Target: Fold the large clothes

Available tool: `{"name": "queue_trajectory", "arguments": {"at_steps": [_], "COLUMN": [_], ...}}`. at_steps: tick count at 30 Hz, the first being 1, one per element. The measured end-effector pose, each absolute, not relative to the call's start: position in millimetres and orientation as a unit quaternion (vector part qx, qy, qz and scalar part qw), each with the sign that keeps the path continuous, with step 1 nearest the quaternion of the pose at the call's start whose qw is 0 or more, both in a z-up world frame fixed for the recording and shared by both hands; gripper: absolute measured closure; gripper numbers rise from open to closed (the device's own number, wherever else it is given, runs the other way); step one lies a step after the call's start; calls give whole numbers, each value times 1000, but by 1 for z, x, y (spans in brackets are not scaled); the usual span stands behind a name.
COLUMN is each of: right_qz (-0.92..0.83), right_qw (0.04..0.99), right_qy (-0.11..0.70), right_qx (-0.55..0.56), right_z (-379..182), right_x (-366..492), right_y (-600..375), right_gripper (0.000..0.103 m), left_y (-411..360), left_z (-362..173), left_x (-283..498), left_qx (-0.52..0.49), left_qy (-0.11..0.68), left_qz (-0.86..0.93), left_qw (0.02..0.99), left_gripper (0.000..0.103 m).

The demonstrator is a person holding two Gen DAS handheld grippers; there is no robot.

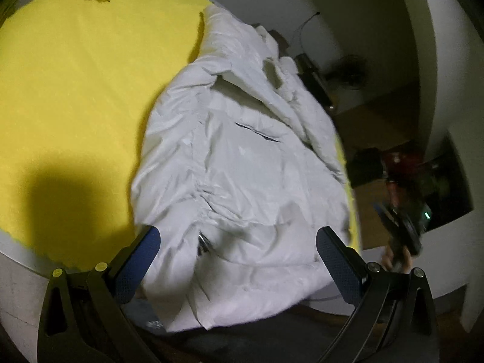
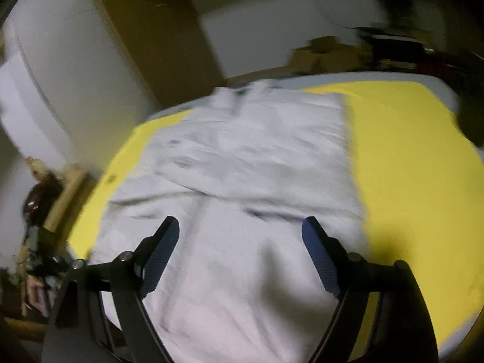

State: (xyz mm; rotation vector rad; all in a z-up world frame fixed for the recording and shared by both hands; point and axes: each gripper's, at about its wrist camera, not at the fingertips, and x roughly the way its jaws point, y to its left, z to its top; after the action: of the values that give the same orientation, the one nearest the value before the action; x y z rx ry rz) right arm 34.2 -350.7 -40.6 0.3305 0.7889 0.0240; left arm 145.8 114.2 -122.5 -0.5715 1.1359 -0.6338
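Fabric first: a crinkly white jacket, puffy and creased, dark slit pockets showing, sprawls on a smooth yellow sheet; it fills the view from six to twelve o'clock; left gripper angles down, textured blue pads spread wide, empty; right gripper likewise gapes over the blurred cloth, gripping nothing.
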Motion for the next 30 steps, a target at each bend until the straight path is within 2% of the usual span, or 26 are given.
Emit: {"name": "queue_trajectory", "arguments": {"at_steps": [5,11,20,30], "right_qz": [-23,-42,-39,-49], "right_qw": [909,904,897,889], "right_qy": [351,366,384,402], "right_qx": [222,218,217,213], "right_z": [-39,-49,-60,-70], "right_x": [-23,-54,-63,-64], "right_y": [-383,-386,-385,-387], "right_gripper": [20,20,20,20], "left_y": [108,107,111,102], "left_z": [-118,-131,-141,-155], "left_x": [143,142,136,144], "left_qx": [-220,-226,-217,-265], "left_qy": [527,552,575,592], "left_qz": [-254,-251,-225,-247], "left_qw": [781,762,756,720], "left_gripper": [0,0,0,0]}}
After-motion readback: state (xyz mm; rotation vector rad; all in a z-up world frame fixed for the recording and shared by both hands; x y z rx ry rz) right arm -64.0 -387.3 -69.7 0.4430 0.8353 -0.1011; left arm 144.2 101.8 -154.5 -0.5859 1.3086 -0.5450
